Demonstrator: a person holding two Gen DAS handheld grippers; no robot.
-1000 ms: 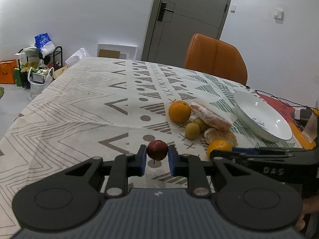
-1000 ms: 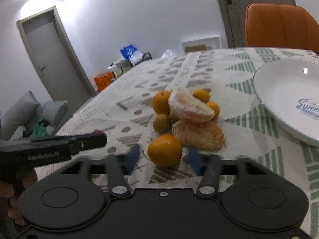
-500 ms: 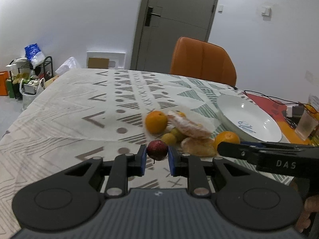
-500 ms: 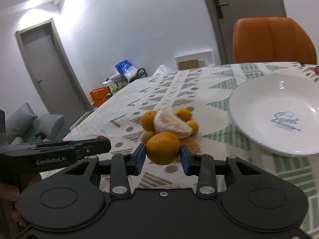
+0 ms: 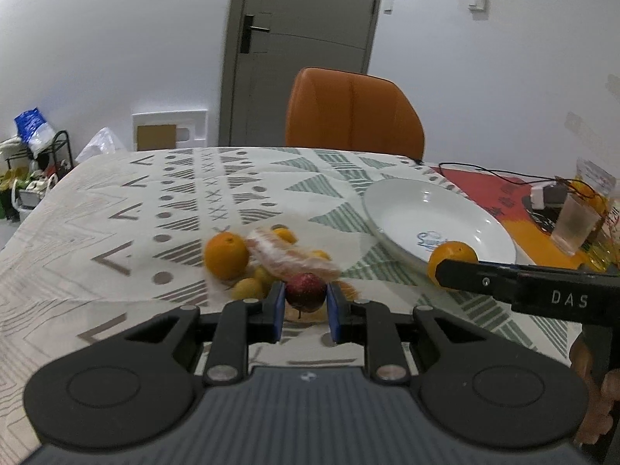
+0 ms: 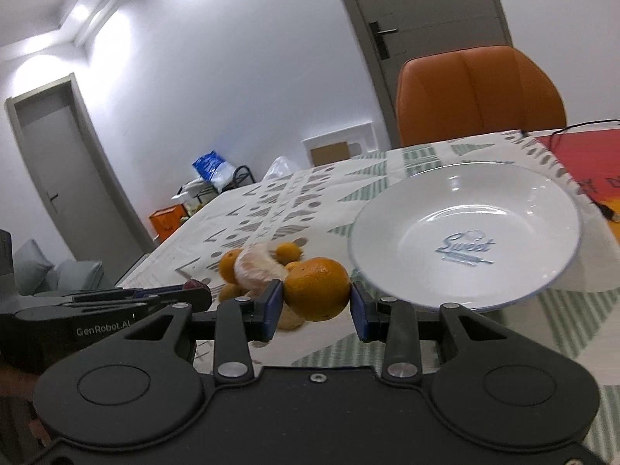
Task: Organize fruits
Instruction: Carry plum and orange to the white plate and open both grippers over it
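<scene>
Nearest in my left wrist view, the left gripper [image 5: 305, 312] is clamped on a small dark red fruit [image 5: 305, 291], one blue pad pressed to each side. The fruit is nearly round, so I read no clear long axis; a thin stem hangs from its underside, pointing down. It is carried clear of the patterned tablecloth [image 5: 116, 209].

In my right wrist view, the right gripper [image 6: 314, 305] is closed on an orange [image 6: 317, 288], gripped left and right by the blue pads and lifted off the cloth. It is slightly wider than tall, its broad axis running pad to pad. I also see this orange [image 5: 451, 257] at the right of the left view, in front of the plate's near rim, held at the tip of the right gripper.

Just beyond the held fruits lies the remaining pile [image 5: 267, 259] on the cloth: a whole orange at the left, small yellow-green fruits near it, and peeled citrus segments whose long axis runs left to right across the heap. The pile is somewhat blurred.

To the right of the pile sits a white plate [image 6: 387, 240] printed "Sweet". Farther off, an orange chair [image 5: 352, 116] stands at the table's far edge, with a grey door [image 5: 298, 46] behind it.
</scene>
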